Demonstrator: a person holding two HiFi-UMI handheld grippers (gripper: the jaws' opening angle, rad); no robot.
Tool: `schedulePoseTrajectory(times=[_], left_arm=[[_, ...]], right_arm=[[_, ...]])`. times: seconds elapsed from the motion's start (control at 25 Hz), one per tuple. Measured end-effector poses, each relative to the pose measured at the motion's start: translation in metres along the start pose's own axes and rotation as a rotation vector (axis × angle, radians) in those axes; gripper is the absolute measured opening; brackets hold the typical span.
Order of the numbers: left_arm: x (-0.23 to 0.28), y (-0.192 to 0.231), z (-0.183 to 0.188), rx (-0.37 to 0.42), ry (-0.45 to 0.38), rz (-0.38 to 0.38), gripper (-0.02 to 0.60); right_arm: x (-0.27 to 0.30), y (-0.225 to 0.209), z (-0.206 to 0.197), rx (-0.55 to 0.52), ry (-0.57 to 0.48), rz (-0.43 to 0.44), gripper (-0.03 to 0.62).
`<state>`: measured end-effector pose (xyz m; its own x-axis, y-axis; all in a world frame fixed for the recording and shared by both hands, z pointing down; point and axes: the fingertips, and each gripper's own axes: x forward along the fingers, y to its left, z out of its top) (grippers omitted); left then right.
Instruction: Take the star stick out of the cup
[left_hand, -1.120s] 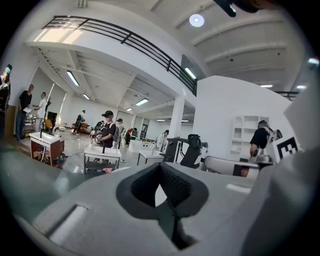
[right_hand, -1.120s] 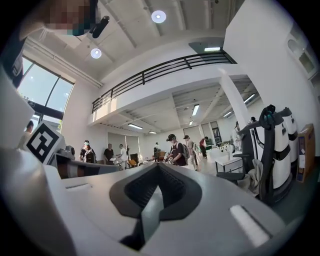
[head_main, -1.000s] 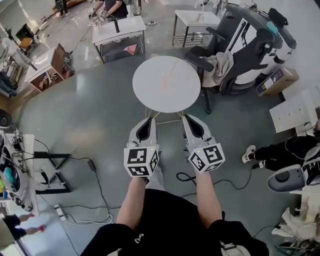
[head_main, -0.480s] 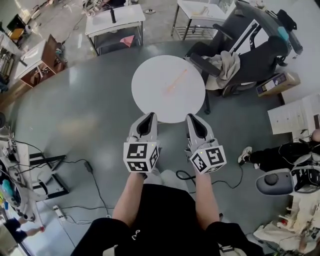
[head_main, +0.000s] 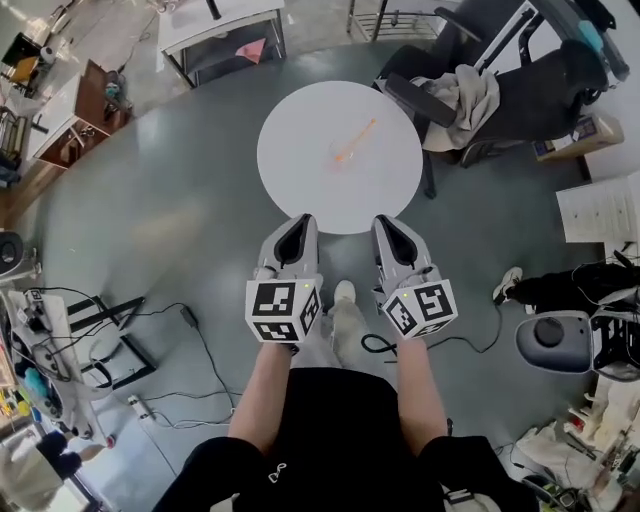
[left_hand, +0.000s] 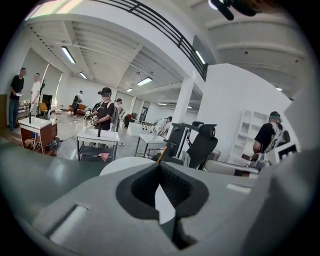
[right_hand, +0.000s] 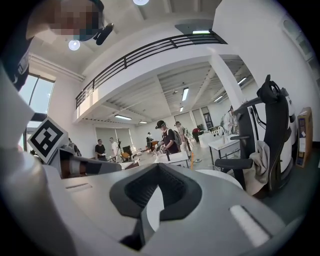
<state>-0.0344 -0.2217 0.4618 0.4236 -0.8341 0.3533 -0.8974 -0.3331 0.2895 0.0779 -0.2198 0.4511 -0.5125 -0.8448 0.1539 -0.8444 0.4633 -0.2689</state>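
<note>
An orange star stick (head_main: 356, 140) leans in a faint clear cup (head_main: 341, 154) on the round white table (head_main: 300, 160). The cup's outline is hard to make out. My left gripper (head_main: 301, 221) and right gripper (head_main: 385, 222) are side by side at the table's near edge, short of the cup. Both are shut with nothing between the jaws. In the left gripper view the stick (left_hand: 161, 154) rises just above the closed left gripper (left_hand: 161, 164), beyond the table (left_hand: 120, 165). In the right gripper view the stick (right_hand: 192, 160) shows right of the closed right gripper (right_hand: 159, 166).
A black office chair (head_main: 520, 95) with a grey cloth (head_main: 465, 90) stands right of the table. A white desk (head_main: 215, 25) is behind it, and cables (head_main: 195, 325) lie on the floor at left. People (left_hand: 105, 107) work at desks in the background.
The table has come closer and lower in the head view, now reaching the gripper tips. Both grippers stay shut and side by side.
</note>
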Motion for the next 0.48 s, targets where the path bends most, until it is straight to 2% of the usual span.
schedulePoseTrajectory(times=[0.04,0.16,0.48], left_arm=[[0.004,0.000,-0.005,-0.007,0.012,0.002,0.003],[0.017,0.001,-0.012,-0.016,0.031,0.003,0.003],[0.030,0.016,-0.053,-0.072,0.105,0.037,0.003]], right_arm=[[0.002,-0.004,-0.003,0.001,0.012,0.000,0.006],[0.018,-0.017,-0.003,-0.007,0.035,0.016,0.066],[0.070,-0.046,-0.013,-0.061,0.078,0.044,0.095]])
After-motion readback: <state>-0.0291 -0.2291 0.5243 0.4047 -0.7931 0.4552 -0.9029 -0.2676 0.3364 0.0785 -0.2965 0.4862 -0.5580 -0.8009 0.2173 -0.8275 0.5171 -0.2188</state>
